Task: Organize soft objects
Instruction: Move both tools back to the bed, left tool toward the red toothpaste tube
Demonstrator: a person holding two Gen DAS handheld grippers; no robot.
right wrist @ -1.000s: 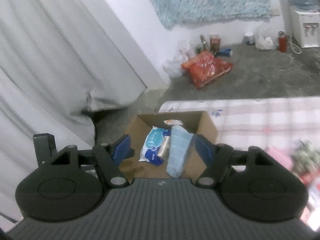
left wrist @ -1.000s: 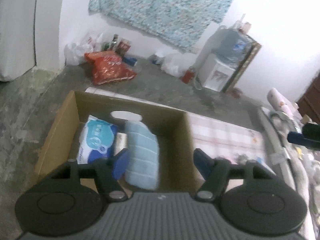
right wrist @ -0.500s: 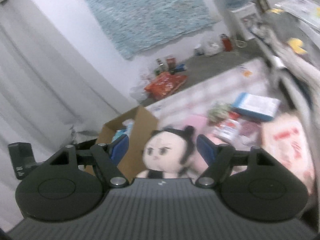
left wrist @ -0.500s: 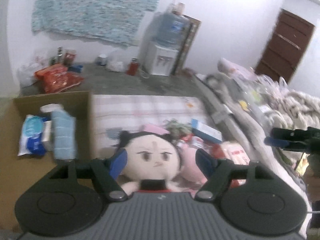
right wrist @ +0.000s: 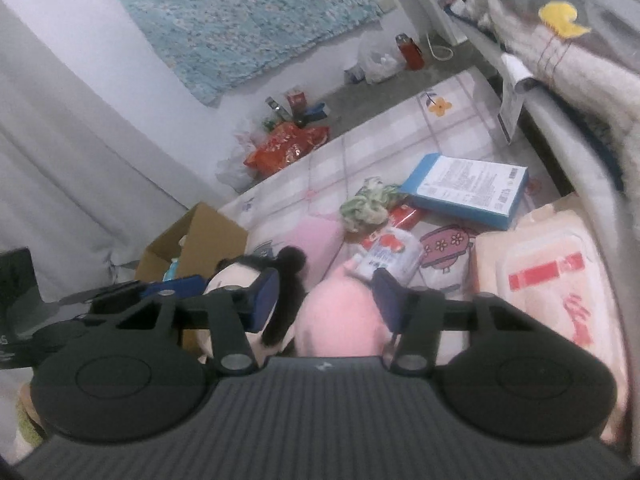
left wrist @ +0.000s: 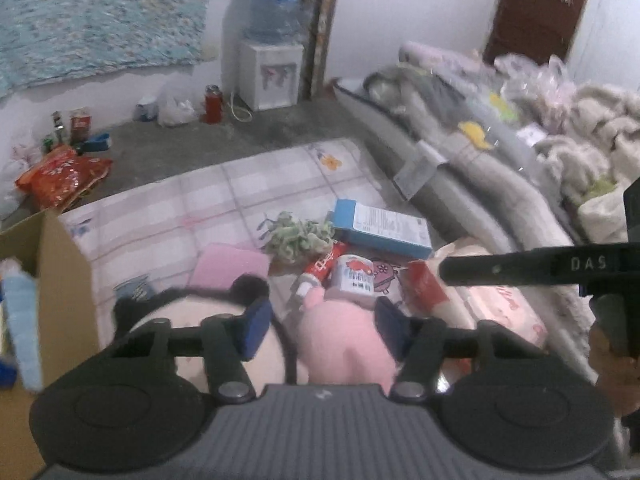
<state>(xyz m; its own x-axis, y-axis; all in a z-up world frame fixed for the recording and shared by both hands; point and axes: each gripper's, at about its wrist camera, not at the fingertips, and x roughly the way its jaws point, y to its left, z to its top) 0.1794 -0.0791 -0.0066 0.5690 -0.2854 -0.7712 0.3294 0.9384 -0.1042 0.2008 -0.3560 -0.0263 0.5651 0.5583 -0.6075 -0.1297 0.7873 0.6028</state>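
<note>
Your left gripper (left wrist: 318,322) and right gripper (right wrist: 326,294), jaws just closing around the pink plush (left wrist: 344,344), whether the pads press it unclear, doll (right wrist: 240,276) just beside it, cardboard box (right wrist: 208,236) beyond the doll.

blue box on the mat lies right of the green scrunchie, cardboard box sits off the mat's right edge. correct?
One slip: the cardboard box sits at the mat's left edge, not the right, as the left wrist view shows. The blue box does lie right of the green scrunchie.
</note>
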